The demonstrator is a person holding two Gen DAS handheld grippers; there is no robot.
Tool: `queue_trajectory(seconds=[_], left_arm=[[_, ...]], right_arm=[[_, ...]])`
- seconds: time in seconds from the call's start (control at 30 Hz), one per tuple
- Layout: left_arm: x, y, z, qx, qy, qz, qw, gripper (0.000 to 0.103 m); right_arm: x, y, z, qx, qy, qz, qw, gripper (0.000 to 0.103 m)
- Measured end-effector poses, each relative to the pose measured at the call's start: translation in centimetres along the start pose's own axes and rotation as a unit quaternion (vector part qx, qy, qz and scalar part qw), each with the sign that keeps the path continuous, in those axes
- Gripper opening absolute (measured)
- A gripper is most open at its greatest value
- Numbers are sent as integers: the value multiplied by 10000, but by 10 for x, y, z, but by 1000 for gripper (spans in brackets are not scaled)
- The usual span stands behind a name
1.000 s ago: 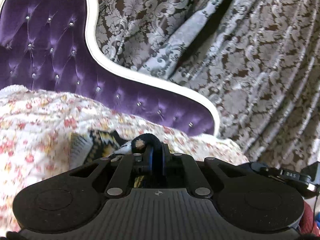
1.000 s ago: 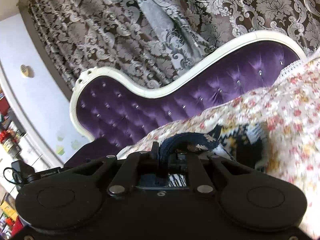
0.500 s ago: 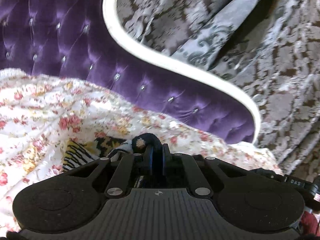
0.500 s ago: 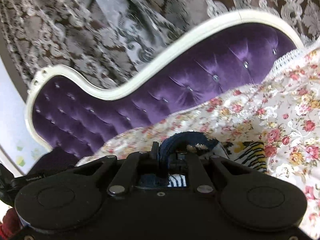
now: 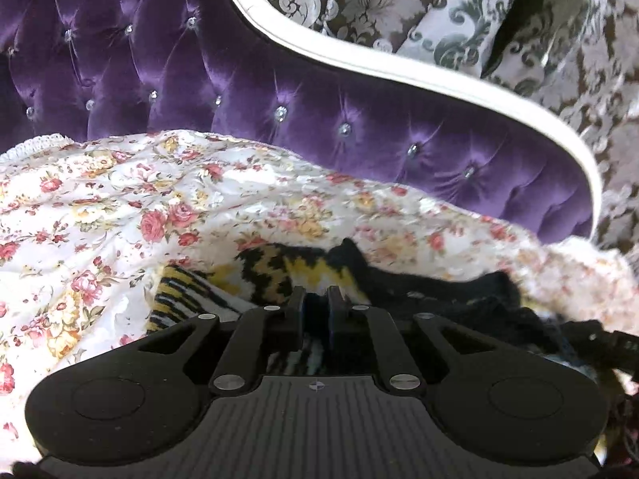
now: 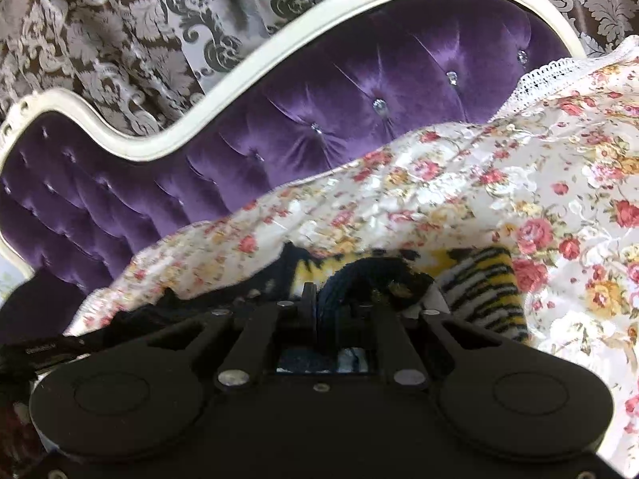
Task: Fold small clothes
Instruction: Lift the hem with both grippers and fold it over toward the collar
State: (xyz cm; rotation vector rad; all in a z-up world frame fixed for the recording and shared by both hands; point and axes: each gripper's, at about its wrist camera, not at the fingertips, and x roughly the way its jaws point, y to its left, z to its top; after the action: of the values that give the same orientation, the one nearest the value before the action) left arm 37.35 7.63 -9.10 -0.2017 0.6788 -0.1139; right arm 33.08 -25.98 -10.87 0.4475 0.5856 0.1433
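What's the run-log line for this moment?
stage: laying down | item: knit garment on floral cover | left gripper: just opening, fabric between | right gripper: gripping garment

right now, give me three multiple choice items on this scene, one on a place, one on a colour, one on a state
1. Where does the knitted garment lie?
A. on the floral cover
B. on the curtain
C. on a bare floor

2. What colour is the tufted sofa back?
A. green
B. purple
C. red

3. How is the right tool?
A. wide open and empty
B. out of view
C. shut on a fold of the garment

Key: 1 A, the yellow and black knit rests on the rose-print cloth; 2 B, the buttoned velvet is purple; 3 C, dark blue knit is pinched between its nearly closed fingers.
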Motion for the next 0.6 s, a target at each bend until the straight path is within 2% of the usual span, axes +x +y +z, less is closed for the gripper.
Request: queue_trajectory(seconds=[0.07, 0.33, 0.6], left_arm=[[5, -2, -5, 130, -18, 134, 9998, 21], [18, -7, -21, 453, -244, 486, 9975, 40], [21, -6, -25, 410, -312, 519, 9973, 44]], right_arm=[[2, 0, -4, -12, -55, -57, 10000, 17], [8, -3, -6, 7, -46, -175, 9998, 13], [9, -11, -8, 230, -56, -40, 9997, 10]])
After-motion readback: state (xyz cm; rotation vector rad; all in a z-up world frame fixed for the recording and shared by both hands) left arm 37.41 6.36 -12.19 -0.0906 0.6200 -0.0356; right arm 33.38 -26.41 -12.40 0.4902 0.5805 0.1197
